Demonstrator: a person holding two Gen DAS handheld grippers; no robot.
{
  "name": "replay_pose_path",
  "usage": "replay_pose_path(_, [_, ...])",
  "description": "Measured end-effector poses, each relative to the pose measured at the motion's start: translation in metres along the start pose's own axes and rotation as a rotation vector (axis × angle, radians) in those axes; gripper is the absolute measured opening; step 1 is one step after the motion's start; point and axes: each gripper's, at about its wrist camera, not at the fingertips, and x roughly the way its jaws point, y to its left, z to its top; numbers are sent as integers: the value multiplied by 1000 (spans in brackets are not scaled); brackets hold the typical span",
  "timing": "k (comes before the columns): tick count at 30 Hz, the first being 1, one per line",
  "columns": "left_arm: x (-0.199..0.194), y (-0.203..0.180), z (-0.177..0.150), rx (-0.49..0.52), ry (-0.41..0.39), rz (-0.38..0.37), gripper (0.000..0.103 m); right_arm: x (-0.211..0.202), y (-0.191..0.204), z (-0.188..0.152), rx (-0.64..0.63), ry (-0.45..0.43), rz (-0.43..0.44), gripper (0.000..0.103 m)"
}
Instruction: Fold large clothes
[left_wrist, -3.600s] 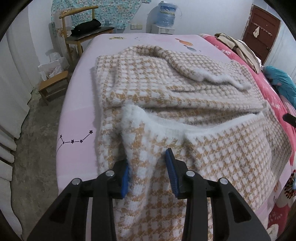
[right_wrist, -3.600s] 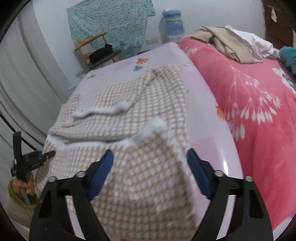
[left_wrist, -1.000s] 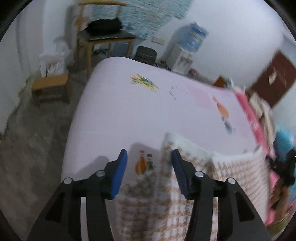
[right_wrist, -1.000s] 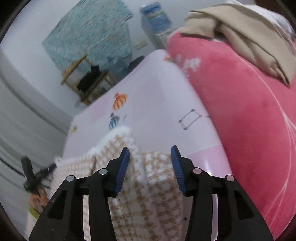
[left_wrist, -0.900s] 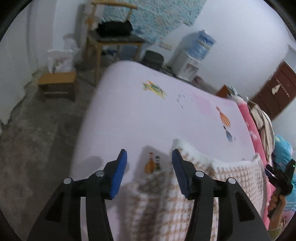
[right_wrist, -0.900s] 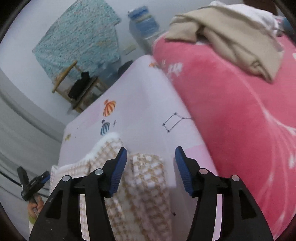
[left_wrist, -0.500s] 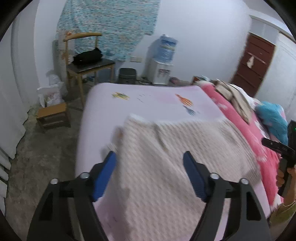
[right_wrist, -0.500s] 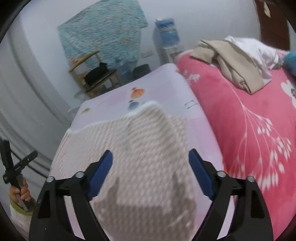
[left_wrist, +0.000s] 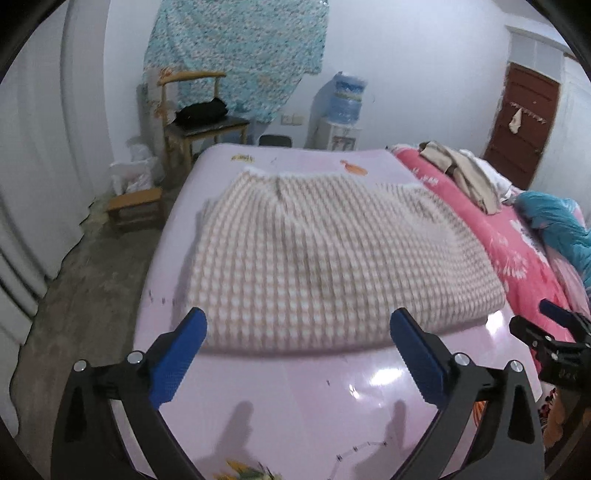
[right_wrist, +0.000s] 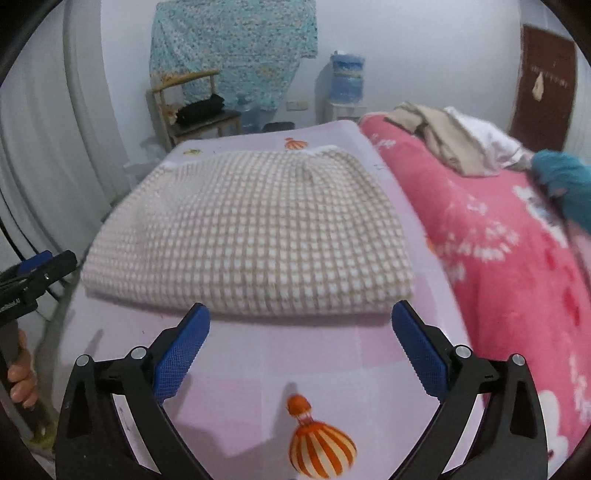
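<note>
The left gripper (left_wrist: 297, 349) and right gripper (right_wrist: 299, 343) are both held spread wide and empty above the glossy pink printed bedsheet (right_wrist: 314, 369), just short of the garment's near edge. The tan-and-white houndstooth fuzzy knit garment (right_wrist: 255, 236) is laid folded flat on that sheet, beside a pink floral blanket (right_wrist: 498, 251).

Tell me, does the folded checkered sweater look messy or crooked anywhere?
Not really. The checkered sweater lies folded in one flat bundle on the pink sheet, with no sleeve hanging out. Its far edge is a little uneven, the white trim peeking out, and the corners are rounded. Both grippers are open and off it.
</note>
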Motion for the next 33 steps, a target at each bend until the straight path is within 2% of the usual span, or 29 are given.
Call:
replay_pose_path(3, [-2, -12, -8, 14, -8, 53, 98, -9, 5, -7, -10, -16, -30, 95])
replay_pose_path(5, [-4, -21, -11, 30, -23, 132, 98, -12, 6, -10, -9, -24, -39, 95])
replay_pose_path(7, [-3, -27, -10, 39, -30, 167, 98, -15, 7, -13, -3, -28, -49, 95])
replay_pose_path(13, [5, -31, -8, -22, 2, 170, 98, -15, 7, -10, 22, -33, -43, 95])
replay_pose_path(18, [17, -36, -8, -72, 52, 208, 98, -4, 1, -3, 59, -7, -24, 95])
replay_pose_path(22, [24, -43, -10, -43, 86, 249, 98, 4, 1, -1, 64, 14, -12, 95])
replay_pose_path(27, [36, -50, -15, -9, 140, 262, 98, 13, 4, -2, 44, 38, -5, 95])
replay_pose_path(33, [39, -54, -17, 16, 147, 271, 98, 16, 6, -1, 38, 47, -14, 95])
